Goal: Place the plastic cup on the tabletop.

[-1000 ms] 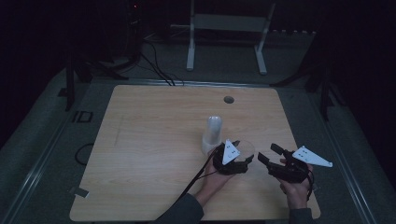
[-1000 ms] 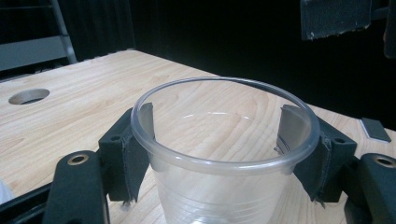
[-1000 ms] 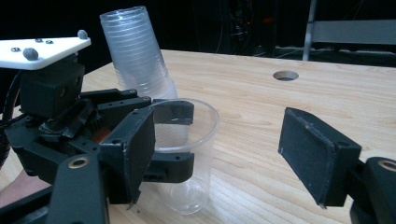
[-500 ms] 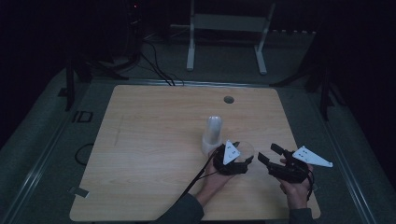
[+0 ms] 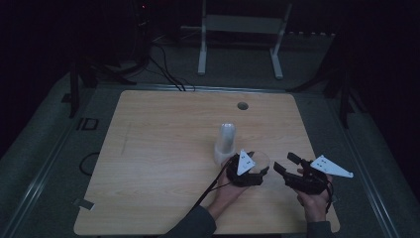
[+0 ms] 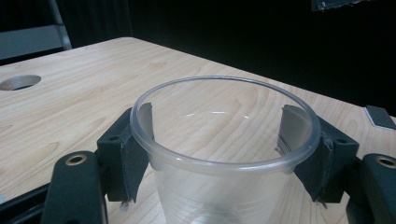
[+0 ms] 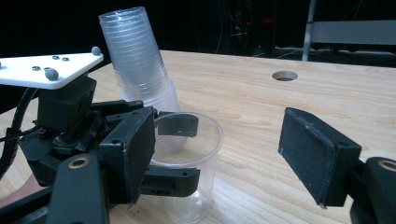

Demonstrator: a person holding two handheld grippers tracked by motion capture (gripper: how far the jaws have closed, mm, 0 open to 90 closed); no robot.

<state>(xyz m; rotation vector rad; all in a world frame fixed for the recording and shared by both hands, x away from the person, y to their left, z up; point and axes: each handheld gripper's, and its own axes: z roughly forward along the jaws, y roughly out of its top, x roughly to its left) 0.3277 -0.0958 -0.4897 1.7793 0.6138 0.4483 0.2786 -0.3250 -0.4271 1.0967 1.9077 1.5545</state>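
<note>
A clear plastic cup (image 6: 219,154) stands upright on the wooden table (image 5: 158,148), near the front right. My left gripper (image 6: 215,140) holds it just under the rim, with a black pad against each side of its wall. Those jaws have just been opening a little, with the cup still between them. In the high view the cup (image 5: 261,159) sits at the left gripper (image 5: 258,166). An upturned stack of clear cups (image 5: 226,143) stands just behind it, leaning slightly (image 7: 137,65). To the right, my right gripper (image 5: 286,163) stands open and holds nothing (image 7: 224,158); it points at the cup.
A round hole (image 5: 242,105) pierces the tabletop near its far edge. A white metal stand (image 5: 242,29) and cables (image 5: 163,64) lie on the dark floor beyond the table. The table's right edge (image 5: 317,148) runs close to my right hand.
</note>
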